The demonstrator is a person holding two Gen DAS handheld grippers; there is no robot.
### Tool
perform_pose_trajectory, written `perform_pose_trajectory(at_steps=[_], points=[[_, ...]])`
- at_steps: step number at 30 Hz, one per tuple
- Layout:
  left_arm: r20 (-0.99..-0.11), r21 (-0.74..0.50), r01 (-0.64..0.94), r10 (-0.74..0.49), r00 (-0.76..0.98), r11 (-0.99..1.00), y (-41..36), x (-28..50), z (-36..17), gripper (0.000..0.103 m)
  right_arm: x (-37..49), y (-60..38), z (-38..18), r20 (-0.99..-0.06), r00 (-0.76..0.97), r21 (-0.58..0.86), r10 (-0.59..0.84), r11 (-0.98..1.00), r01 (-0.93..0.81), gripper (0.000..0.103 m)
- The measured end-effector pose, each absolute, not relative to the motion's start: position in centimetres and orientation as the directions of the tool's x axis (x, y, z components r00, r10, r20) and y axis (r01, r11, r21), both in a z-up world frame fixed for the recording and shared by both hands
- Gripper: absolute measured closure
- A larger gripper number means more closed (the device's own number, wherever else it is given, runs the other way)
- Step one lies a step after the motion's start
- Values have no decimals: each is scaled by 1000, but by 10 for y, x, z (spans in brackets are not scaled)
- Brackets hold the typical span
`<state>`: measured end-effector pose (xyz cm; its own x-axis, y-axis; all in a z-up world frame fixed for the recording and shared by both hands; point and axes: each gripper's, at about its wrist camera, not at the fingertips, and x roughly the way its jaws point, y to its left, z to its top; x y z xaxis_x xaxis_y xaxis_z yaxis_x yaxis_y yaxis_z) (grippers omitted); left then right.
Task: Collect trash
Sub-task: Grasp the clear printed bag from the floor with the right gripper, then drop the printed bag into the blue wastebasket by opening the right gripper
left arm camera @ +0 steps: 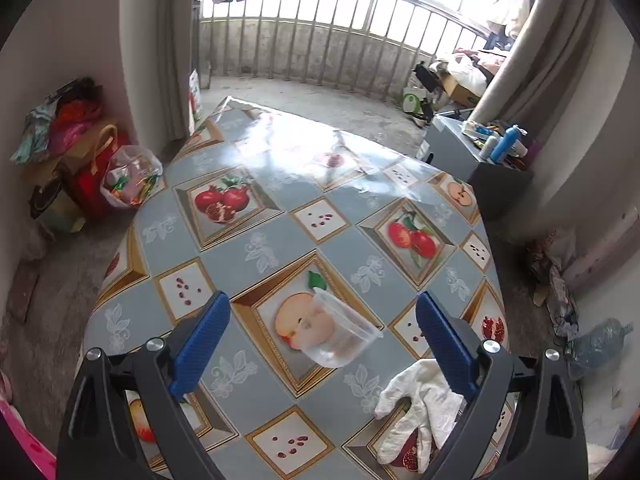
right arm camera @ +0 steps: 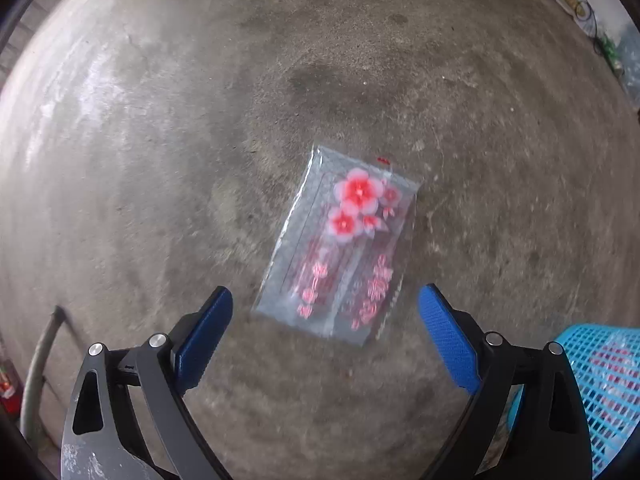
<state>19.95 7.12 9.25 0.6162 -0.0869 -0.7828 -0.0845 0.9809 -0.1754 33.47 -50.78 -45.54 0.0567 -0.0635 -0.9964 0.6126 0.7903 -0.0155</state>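
A clear plastic cup lies tipped on its side on the desk, resting on the apple picture of the fruit-patterned cloth. It sits between the two blue pads of the left gripper and a little ahead of them, touching neither; the jaws stand wide with nothing in them. Just beside the right-hand pad, a crumpled white plastic glove lies on the cloth, partly hidden behind that pad.

In the right wrist view, a flat clear wrapper printed with pink-red flowers and red characters lies on the bare concrete floor. Its near edge falls between the pads of the right gripper, nearer the right-hand one, and the rest extends ahead of them. These jaws too are spread wide and empty, pointing down at the floor. A blue mesh basket stands at the lower right, close beside the right-hand finger, with something clear and red-printed inside it.
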Motion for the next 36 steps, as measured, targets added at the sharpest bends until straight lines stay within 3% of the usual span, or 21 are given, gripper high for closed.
perform_pose_trajectory(at_steps=[7,13,15,17,21,22,24,27,31,33,36], points=[[-790,-109,-137,-2,613,985,76,192,99,11,333,-511,-503,-998,-49,-69,-49,811,581,10],[-799,-110,-143,-2,602,984,74,198,92,11,305,-527,-513,-999,19,41,37,779,625,9],[-802,-115,-138,-10,597,984,72,200,90,11,296,-529,-510,-999,33,41,26,783,620,19],[-800,-113,-125,-16,600,986,70,199,89,11,287,-533,-504,-999,49,44,17,770,637,41],[-789,-114,-93,-34,613,989,67,198,90,11,266,-535,-498,-998,51,55,28,745,665,64],[-786,-119,-84,-43,616,989,66,197,91,11,260,-535,-497,-999,43,48,26,738,673,80],[-781,-127,-64,-60,622,990,65,197,91,11,246,-530,-489,-999,47,46,20,735,677,81],[-766,-147,-22,-100,635,989,63,200,92,11,220,-516,-448,-989,149,110,15,746,657,82],[-739,-206,33,-177,650,978,61,207,87,11,145,-488,-330,-918,396,239,-6,789,565,82],[-728,-255,48,-224,648,966,60,209,82,11,95,-473,-271,-876,477,216,-75,823,526,81],[-698,-310,88,-290,655,947,58,207,75,11,25,-480,-218,-846,468,68,-255,819,569,75]])
